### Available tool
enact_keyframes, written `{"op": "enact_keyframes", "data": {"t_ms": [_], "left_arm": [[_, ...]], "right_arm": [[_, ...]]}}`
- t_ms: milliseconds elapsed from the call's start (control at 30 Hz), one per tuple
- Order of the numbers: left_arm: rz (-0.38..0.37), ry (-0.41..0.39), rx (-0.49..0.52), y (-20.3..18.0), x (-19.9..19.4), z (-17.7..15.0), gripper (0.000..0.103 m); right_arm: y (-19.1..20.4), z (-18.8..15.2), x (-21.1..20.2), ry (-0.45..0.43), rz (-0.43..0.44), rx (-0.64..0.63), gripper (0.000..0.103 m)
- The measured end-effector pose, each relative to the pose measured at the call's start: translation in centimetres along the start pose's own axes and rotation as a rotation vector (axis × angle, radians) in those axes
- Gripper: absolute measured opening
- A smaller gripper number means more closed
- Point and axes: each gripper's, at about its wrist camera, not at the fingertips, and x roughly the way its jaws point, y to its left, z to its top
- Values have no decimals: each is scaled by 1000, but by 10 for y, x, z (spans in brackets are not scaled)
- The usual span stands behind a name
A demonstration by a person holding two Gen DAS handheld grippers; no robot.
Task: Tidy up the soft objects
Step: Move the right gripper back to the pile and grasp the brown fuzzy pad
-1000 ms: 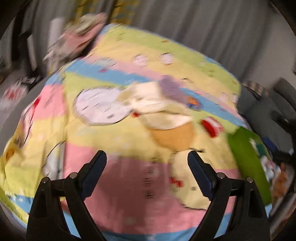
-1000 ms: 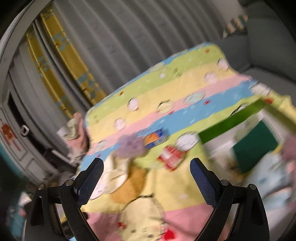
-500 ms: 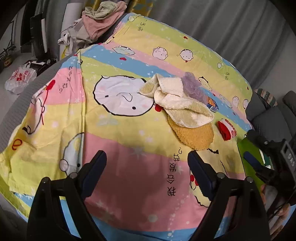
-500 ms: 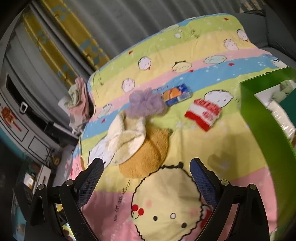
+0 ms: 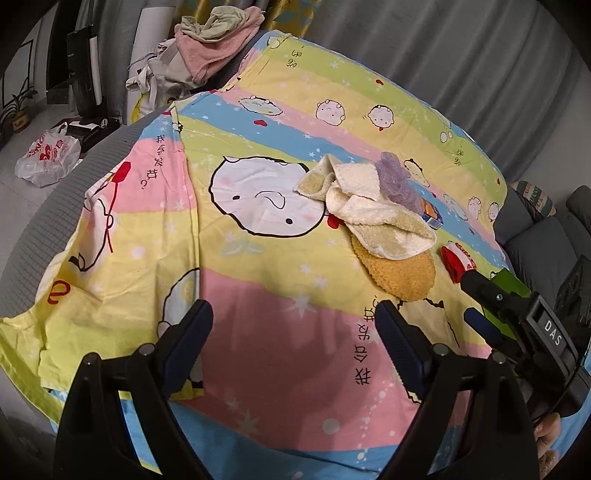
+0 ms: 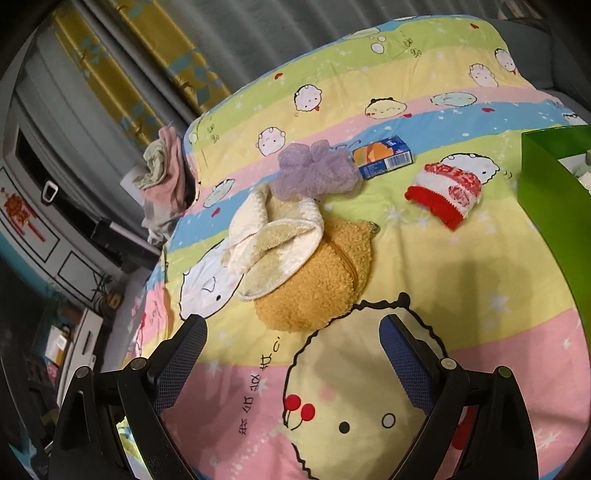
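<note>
On the cartoon-print bedsheet [image 5: 258,295] lies a pile: a cream towel [image 5: 373,206] [image 6: 273,236] over a fuzzy orange pouch [image 5: 399,273] [image 6: 317,284], with a purple mesh puff [image 5: 397,181] [image 6: 314,171] behind. A red-and-white knitted item [image 5: 458,260] [image 6: 445,192] lies to their right. My left gripper [image 5: 293,336] is open and empty, short of the pile. My right gripper [image 6: 293,350] is open and empty just in front of the pouch; it also shows in the left wrist view [image 5: 484,310].
A small blue-orange carton [image 6: 384,157] lies beside the puff. A green box [image 6: 554,206] stands at the right. A heap of pink and green clothes [image 5: 214,33] sits past the sheet's far left corner. Grey curtains hang behind. A plastic bag [image 5: 46,158] lies on the floor.
Both grippers have swung and steadied from blurred views. The right gripper now sits closer to the pouch, and has come into the left wrist view. Both stay open.
</note>
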Motion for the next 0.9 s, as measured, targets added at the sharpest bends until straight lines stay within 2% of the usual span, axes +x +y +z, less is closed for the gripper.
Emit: {"op": "enact_keyframes", "data": {"t_ms": [500,633,733,833,900], "left_arm": [[-17,35,-11,4,1,-4,89],[-8,47,-12,2,3,-5,89],[-15,46,-19,2,3,-4,89],[-29,50,-22,1,3,-4,89],[-26,56,-17,0,4,-4,89]], "right_arm": [[-5,-2,15,11,5,86,95],[-9,3,19,0,-36,83,78],[-5,6,30,32,-84,41,62],[2,10,45,90,-95,-11,61],[-5,11,55,119,-81,33,61]]}}
